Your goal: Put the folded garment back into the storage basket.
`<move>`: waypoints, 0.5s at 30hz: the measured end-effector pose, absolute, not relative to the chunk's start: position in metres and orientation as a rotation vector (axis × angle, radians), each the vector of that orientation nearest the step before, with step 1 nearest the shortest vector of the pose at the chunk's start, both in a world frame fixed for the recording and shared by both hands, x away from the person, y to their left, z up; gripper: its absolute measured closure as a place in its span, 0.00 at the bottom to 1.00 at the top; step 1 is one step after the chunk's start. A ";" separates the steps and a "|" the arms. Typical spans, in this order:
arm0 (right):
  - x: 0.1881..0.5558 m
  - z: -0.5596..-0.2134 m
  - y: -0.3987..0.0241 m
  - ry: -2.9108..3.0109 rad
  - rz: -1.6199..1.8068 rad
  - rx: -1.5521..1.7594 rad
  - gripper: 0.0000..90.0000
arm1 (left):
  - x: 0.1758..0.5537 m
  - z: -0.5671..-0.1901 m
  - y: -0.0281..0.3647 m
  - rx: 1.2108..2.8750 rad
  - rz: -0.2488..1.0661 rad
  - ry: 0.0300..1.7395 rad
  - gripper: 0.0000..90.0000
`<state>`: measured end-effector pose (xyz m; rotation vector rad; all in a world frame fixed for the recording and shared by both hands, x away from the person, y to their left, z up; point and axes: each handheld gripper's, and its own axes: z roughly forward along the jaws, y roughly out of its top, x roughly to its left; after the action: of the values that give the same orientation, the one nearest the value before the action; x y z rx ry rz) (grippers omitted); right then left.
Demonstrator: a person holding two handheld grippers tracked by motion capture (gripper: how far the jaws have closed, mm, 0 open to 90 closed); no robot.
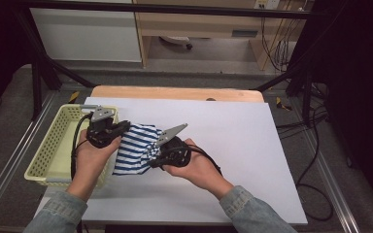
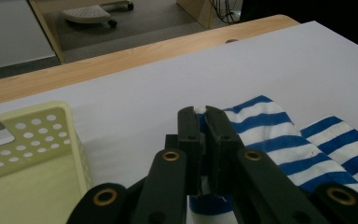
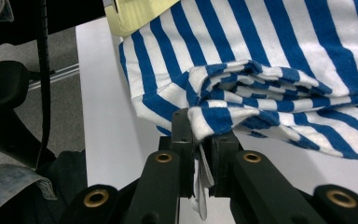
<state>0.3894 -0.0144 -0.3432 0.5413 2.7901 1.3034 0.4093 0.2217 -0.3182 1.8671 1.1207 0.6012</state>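
Two grippers, left [image 1: 121, 130] and right [image 1: 151, 156] | one striped cloth [image 1: 135, 145] pinched | one basket [image 1: 46, 155]

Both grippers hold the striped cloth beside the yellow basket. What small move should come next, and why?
Probably carry the blue-and-white striped cloth leftward over the yellow basket. The left gripper and the right gripper are each shut on a fold of it, it hangs bunched between them just off the white table, and the basket stands right beside it.

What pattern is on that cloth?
Blue and white stripes on the cloth; clearest in the right gripper view.
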 end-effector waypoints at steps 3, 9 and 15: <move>0.390 -0.341 -0.011 2.786 1.297 0.531 0.93 | 0.409 -0.317 0.226 1.873 0.606 1.127 0.95; 0.391 -0.338 -0.003 2.778 1.301 0.524 0.93 | 0.408 -0.314 0.235 1.867 0.619 1.131 0.95; 0.394 -0.335 0.006 2.764 1.301 0.509 0.93 | 0.409 -0.311 0.243 1.876 0.647 1.138 0.95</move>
<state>0.3937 0.0060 -0.3348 0.5092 2.7644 1.3015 0.4095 0.2434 -0.3114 1.8760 1.1384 0.6473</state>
